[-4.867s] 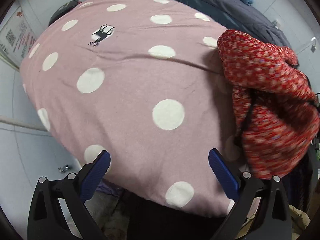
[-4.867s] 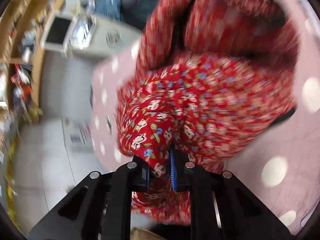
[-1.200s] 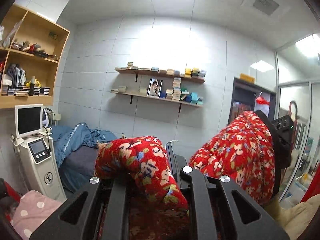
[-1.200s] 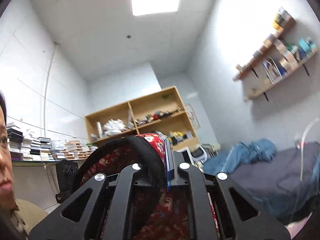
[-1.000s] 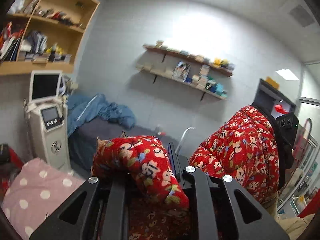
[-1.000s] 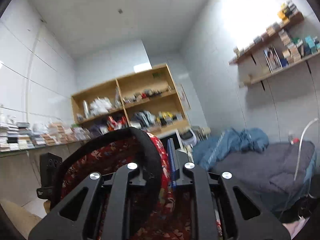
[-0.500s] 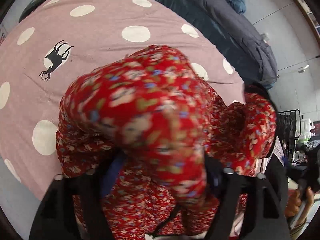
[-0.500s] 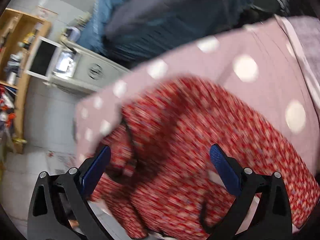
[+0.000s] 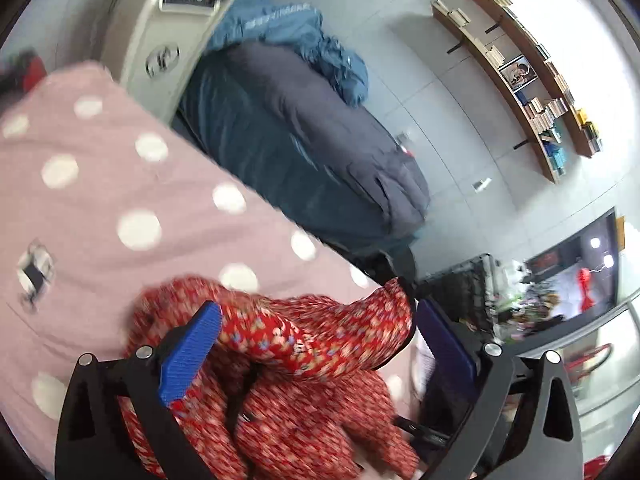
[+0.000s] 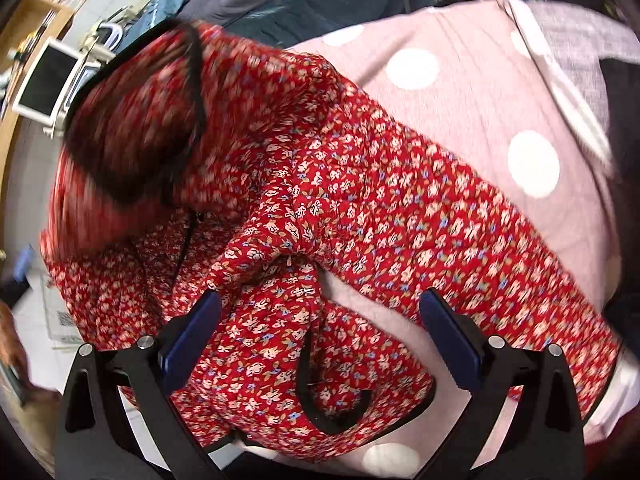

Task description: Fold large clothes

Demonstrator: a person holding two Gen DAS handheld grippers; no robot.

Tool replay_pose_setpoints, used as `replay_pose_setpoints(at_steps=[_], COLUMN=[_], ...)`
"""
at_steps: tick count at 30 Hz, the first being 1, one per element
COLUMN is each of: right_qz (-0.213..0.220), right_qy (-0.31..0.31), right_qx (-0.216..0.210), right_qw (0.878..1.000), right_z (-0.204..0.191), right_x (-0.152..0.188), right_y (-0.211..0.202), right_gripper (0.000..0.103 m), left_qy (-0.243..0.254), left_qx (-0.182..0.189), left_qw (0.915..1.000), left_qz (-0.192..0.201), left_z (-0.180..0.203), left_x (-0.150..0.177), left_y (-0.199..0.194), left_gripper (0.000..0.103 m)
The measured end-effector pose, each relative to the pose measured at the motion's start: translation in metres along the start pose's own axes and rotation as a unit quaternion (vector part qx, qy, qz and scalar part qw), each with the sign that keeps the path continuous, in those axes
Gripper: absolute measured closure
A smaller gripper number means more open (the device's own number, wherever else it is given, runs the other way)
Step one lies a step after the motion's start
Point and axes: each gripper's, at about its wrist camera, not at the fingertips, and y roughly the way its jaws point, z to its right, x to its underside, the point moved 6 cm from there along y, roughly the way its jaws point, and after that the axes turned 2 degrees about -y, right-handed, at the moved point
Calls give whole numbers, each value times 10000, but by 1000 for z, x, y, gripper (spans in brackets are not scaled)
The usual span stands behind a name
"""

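A moment ago both my claws pinched the red floral quilted jacket (image 10: 360, 208) up in the air; now it lies crumpled on the pink polka-dot blanket (image 10: 500, 92) just ahead of them. My right claw (image 10: 320, 332) stands wide, nothing pinched. My left claw (image 9: 316, 340) is opening, a loose sleeve between its blue pads (image 9: 192, 352). The jacket is dropped and unfolded, so spreading comes next.
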Motion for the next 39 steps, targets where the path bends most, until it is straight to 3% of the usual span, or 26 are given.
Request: replay_pose_setpoints(at_steps=[1, 4, 6, 9, 11, 13, 18, 20, 21, 22, 23, 26, 27, 28, 30, 32, 35, 36, 37, 38, 39], right_qz=[20, 37, -20, -164, -314, -467, -842, -915, -921, -918, -910, -904, -902, -890, -851, -798, -776, -773, -761, -736, -716], right_qy=[-37, -46, 82, 419, 661, 867, 798, 618, 529, 452, 355, 117, 47, -29, -170, -172, 10, 68, 112, 146, 172], right_qx=[20, 117, 208, 368, 462, 572, 689, 633, 589, 541, 476, 397, 414, 453, 579, 669, 693, 692, 699, 722, 754], right_qw=[10000, 9999, 9997, 9983, 9963, 9935, 9909, 9919, 9926, 9933, 9941, 9950, 9951, 9950, 9946, 9944, 9946, 9946, 9946, 9946, 9944], right_z=[0, 8, 20, 47, 64, 78, 76, 64, 57, 50, 42, 28, 25, 23, 23, 28, 36, 41, 43, 46, 49], right_x=[3, 11, 20, 34, 45, 58, 78, 79, 79, 78, 78, 82, 83, 84, 87, 88, 94, 93, 94, 94, 95], right_y=[-20, -26, -31, -22, -12, -6, 12, 19, 19, 19, 19, 20, 19, 19, 15, 12, 9, 4, 3, 0, -2], right_gripper=[5, 5, 5, 5, 5, 5, 5, 5, 5, 5, 5, 5, 5, 5, 5, 5, 5, 5, 5, 5, 5], left_qy=[167, 314, 120, -440, -916, -1095, -658, -361, -216, -200, -247, -303, -191, -62, -29, 138, 545, 566, 530, 412, 234], left_qx=[-359, -1079, -1382, -1868, -1814, -1519, -1329, -2069, -2657, -2905, -2889, -2654, -2714, -2767, -2906, -3237, -3840, -3965, -4067, -4288, -4533], left_qw=[9992, 9937, 9902, 9791, 9747, 9751, 9770, 9655, 9518, 9439, 9429, 9464, 9444, 9425, 9424, 9388, 9215, 9163, 9120, 9024, 8910], left_qz=[101, 42, -184, -668, -932, -1190, -1535, -1541, -1516, -1560, -1638, -1816, -1843, -1870, -1657, -1171, -216, -38, 2, 39, 79], left_z=[-3, -31, -61, -117, -137, -136, -107, -117, -128, -136, -140, -144, -144, -145, -147, -155, -169, -176, -177, -186, -197], left_x=[-1, 8, 25, 75, 115, 151, 202, 220, 228, 235, 241, 246, 242, 232, 197, 142, 33, -2, -28, -55, -79], left_y=[-2, -5, -4, -8, -17, -23, -7, 5, 13, 18, 23, 36, 37, 38, 29, 14, -13, -17, -18, -19, -19], left_gripper=[6, 6, 6, 7, 7, 7, 6, 7, 8, 13, 19, 56, 73, 82, 86, 88, 88, 82, 65, 53, 34])
